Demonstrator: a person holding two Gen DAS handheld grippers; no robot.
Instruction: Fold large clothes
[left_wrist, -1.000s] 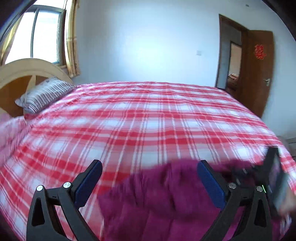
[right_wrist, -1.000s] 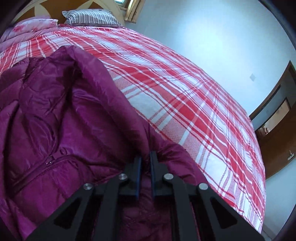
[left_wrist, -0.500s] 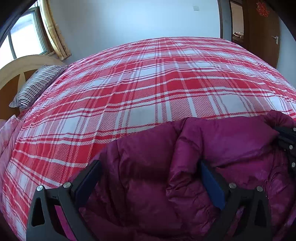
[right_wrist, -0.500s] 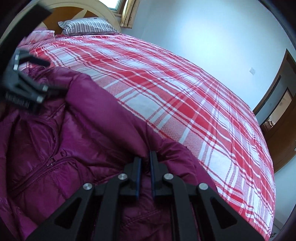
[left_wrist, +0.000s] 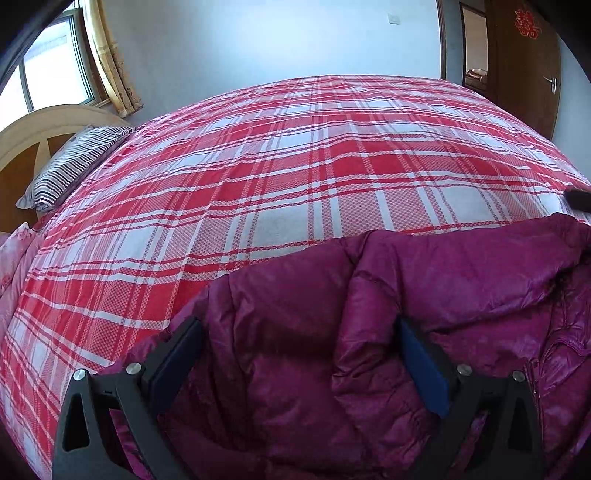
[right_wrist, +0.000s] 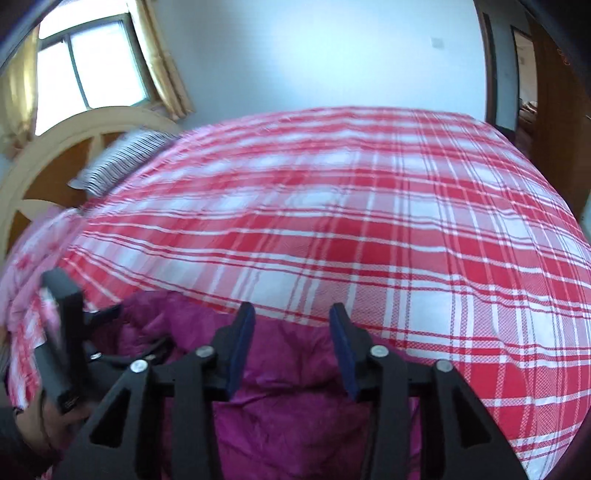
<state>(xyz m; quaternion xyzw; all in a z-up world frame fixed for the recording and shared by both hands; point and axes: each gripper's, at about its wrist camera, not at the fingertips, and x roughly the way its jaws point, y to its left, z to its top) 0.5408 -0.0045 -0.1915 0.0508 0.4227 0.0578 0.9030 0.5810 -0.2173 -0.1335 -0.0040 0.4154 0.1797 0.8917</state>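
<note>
We see our left gripper (left_wrist: 299, 354) spread wide over the purple puffer jacket (left_wrist: 424, 295), fabric bulging between its fingers. Our right gripper (right_wrist: 291, 343) is parted too, gripping nothing, above the jacket's edge. The jacket lies at the near side of the red plaid bedspread (left_wrist: 295, 155); a striped pillow (left_wrist: 70, 166) sits by the headboard (right_wrist: 55, 147).

black triangular-cutout fingers (left_wrist: 421, 362), blue pads (right_wrist: 240, 343), silver screws.
</note>
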